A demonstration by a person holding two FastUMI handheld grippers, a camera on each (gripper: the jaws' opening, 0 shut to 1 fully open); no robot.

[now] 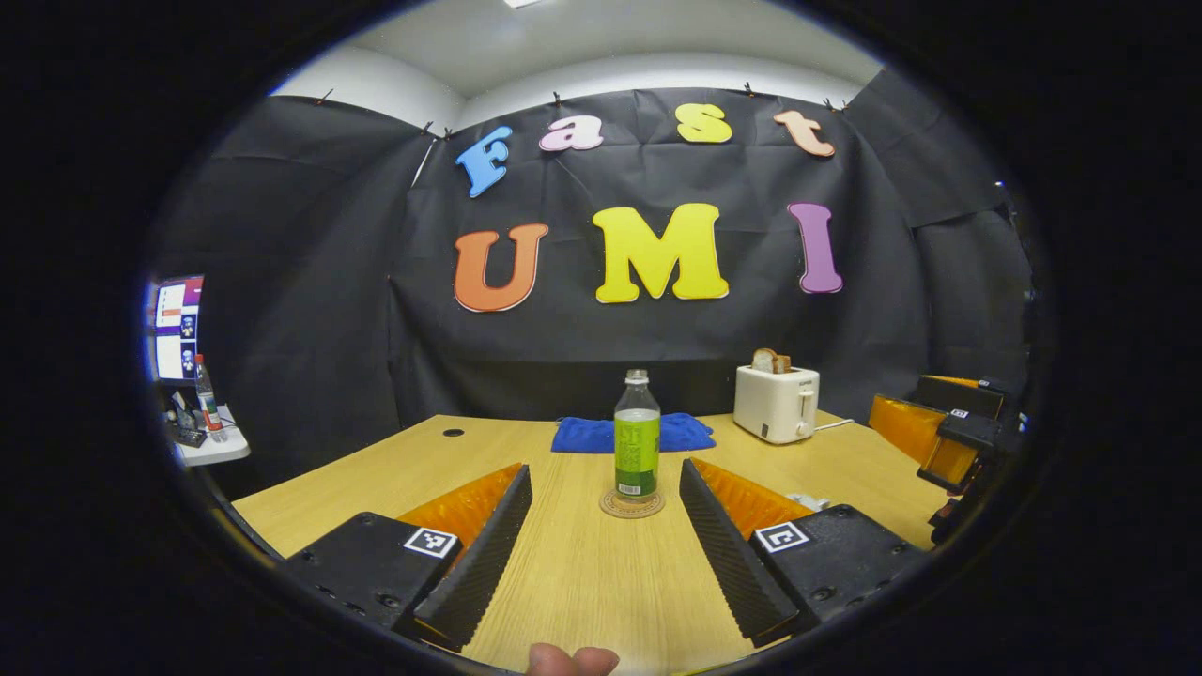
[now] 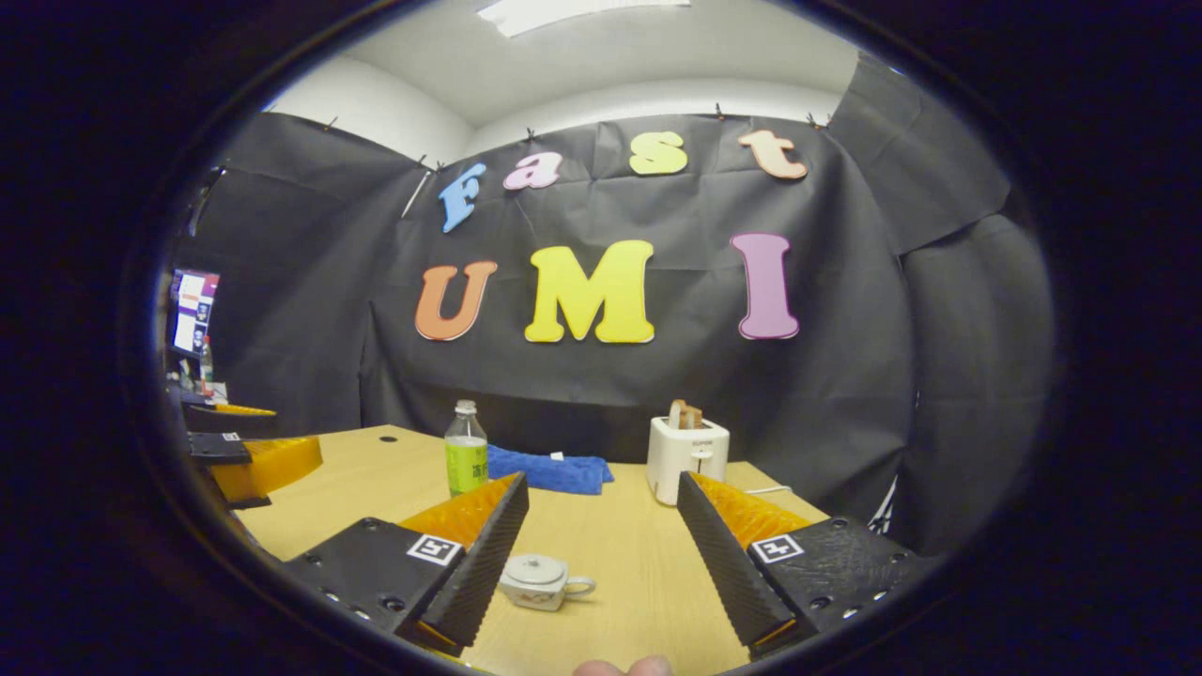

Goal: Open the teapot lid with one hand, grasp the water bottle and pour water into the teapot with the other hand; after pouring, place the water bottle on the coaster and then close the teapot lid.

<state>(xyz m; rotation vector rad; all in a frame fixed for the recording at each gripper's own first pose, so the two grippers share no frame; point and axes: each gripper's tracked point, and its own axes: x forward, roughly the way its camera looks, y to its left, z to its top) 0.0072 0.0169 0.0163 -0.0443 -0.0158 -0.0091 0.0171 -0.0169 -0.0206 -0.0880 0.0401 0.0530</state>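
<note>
Pale wood counter (image 1: 582, 563) underfoot, warm and bare between the fingers. Left tool (image 1: 606, 535) spread wide, gripping nothing, hovering low over the surface. Dead ahead, framed in the gap between its fingers: water bottle (image 1: 637, 437), clear with a green label, cap on, standing upright on a round coaster (image 1: 631, 505). Just behind the bottle, a blue cloth (image 1: 631, 434) lying flat near the back edge. Off to the right of that, a white toaster (image 1: 776, 402) with slices of toast poking out of the top, cord trailing away. Far right of the left gripper view, the other tool, seen side-on, well apart from the bottle. A fingertip (image 1: 571, 660) peeking in at the bottom edge.

Over in the right gripper view: right tool (image 2: 603, 540) also spread wide, nothing between the fingers. Down low in the gap, close against its left finger, a small white teapot (image 2: 540, 580), lid (image 2: 535, 566) seated on top, handle pointing right, sitting on the counter. Farther back, the bottle upright to the left, blue cloth beside it, toaster to the right. At the far left edge, the left tool seen from the side. Beyond it, a side table with a lit screen (image 2: 192, 310).
</note>
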